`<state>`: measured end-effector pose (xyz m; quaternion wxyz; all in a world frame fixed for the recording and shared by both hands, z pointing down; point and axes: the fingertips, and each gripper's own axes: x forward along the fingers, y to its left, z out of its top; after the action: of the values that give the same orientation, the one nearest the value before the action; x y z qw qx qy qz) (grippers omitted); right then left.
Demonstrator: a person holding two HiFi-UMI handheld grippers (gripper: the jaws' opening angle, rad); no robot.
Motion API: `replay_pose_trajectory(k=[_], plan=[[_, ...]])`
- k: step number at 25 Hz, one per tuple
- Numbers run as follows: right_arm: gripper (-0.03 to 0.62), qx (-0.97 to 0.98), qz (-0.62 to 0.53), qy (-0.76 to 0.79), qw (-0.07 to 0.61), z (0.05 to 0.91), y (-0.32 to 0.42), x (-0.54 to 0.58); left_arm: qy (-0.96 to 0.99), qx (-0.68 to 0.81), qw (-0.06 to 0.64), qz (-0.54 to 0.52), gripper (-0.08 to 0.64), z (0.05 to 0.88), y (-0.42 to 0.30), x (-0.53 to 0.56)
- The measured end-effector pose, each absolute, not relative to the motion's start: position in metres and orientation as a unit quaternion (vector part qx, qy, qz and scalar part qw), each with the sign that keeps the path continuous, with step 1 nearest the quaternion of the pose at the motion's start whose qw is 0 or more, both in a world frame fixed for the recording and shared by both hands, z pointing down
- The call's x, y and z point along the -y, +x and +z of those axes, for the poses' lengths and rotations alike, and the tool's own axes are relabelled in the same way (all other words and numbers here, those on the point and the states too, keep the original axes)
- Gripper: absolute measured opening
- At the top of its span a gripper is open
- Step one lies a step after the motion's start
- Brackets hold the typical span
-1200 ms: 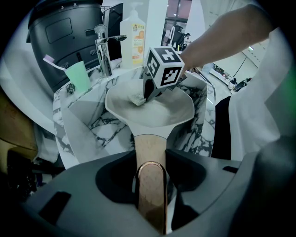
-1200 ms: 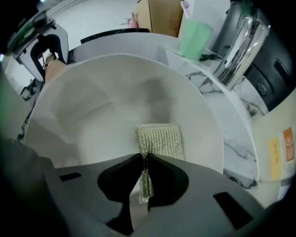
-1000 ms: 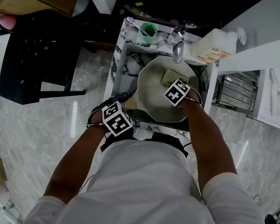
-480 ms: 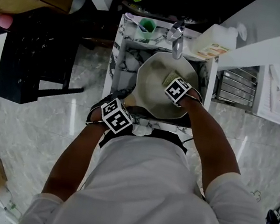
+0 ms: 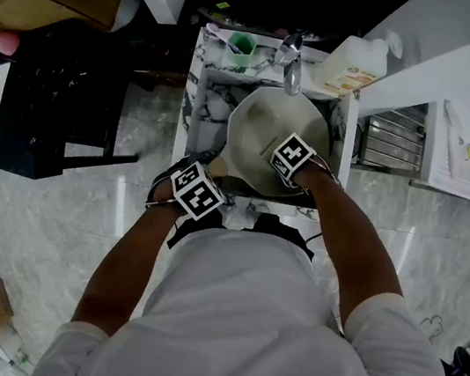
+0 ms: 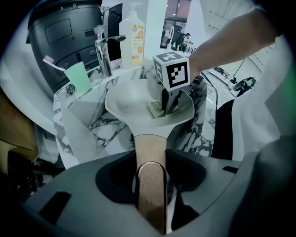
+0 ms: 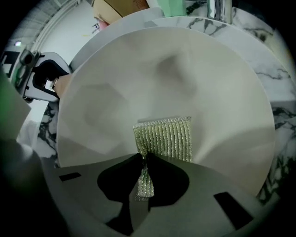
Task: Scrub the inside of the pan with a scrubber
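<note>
As the head view shows, my right tool (image 5: pixel 289 159) has slid from the far side of the pan (image 5: pixel 260 120) toward its near wall | left gripper view: left tool (image 6: pixel 151 178) clamps the pan handle (image 6: pixel 149 148) | right gripper view: jaws pinch the scrubber (image 7: pixel 164 138) against the pan floor; scrubbing is mid-stroke, I judge.

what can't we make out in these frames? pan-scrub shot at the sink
- Head view: the scrubber is hidden under the marker cube of the right gripper.
- Right gripper view: the gripper's own body covers the near rim of the pan. The scrubber's underside faces away, so contact cannot be confirmed.
- Left gripper view: the label on the soap bottle is too small to read.
- All views: too dim to tell whether there is residue or water in the pan.
</note>
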<state>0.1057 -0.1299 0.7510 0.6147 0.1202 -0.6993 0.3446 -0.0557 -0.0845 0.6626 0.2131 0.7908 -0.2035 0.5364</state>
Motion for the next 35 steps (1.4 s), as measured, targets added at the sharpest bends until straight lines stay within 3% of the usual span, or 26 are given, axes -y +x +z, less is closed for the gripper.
replay_pose_trajectory(k=[14, 22, 26, 35], plan=[[0.071, 0.697, 0.401, 0.082, 0.589, 0.740, 0.084, 0.099, 0.793, 0.203, 0.211, 0.535, 0.201, 0.663, -0.054, 0.084], [0.069, 0.734, 0.349, 0.134, 0.566, 0.717, 0.079, 0.113, 0.793, 0.202, 0.215, 0.533, 0.201, 0.662, -0.055, 0.085], [0.067, 0.781, 0.302, 0.206, 0.506, 0.669, 0.076, 0.127, 0.801, 0.180, 0.231, 0.523, 0.199, 0.656, -0.054, 0.082], [0.069, 0.833, 0.307, 0.387, 0.247, 0.527, 0.065, 0.111, 0.856, 0.141, 0.116, 0.483, 0.204, 0.582, -0.062, 0.095]])
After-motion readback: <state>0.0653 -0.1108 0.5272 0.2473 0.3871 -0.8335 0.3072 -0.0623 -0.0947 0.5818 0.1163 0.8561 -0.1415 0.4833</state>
